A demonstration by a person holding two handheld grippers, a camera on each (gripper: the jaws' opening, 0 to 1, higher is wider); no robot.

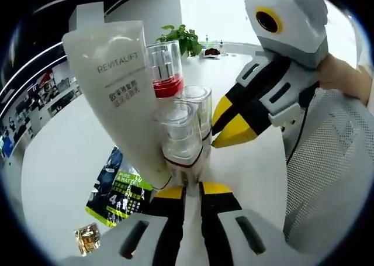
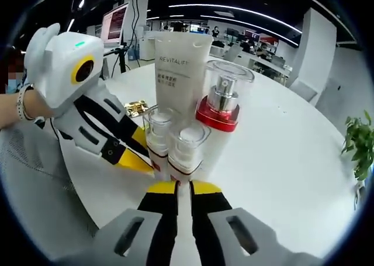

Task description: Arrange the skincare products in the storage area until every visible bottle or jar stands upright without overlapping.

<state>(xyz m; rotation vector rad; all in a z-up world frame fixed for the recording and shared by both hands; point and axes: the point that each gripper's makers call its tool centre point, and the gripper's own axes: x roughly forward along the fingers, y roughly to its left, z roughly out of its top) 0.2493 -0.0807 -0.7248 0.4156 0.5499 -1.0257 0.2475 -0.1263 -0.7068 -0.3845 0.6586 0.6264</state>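
A white REVITALIFT tube (image 1: 111, 85) (image 2: 181, 67) stands upright on the white table (image 2: 280, 155), close against a pump bottle (image 1: 165, 70) (image 2: 222, 102) with a red collar and a clear cap. Two small clear-capped bottles (image 1: 178, 131) (image 2: 187, 146) with red bands stand in front of them, and all the products are tightly clustered. In the left gripper view my left gripper (image 1: 193, 190) is shut just below the nearest small bottle. My right gripper (image 2: 183, 187) is shut at the base of the small bottles. Each gripper shows from the side in the other's view, the right (image 1: 215, 134) and the left (image 2: 149, 163), with its tips against the cluster.
A dark and green packet (image 1: 120, 187) and a small gold packet (image 1: 87, 238) (image 2: 135, 108) lie on the table near the cluster. A potted plant (image 1: 184, 38) (image 2: 359, 143) stands at the table's edge. A person's mesh sleeve (image 1: 333, 161) is close by.
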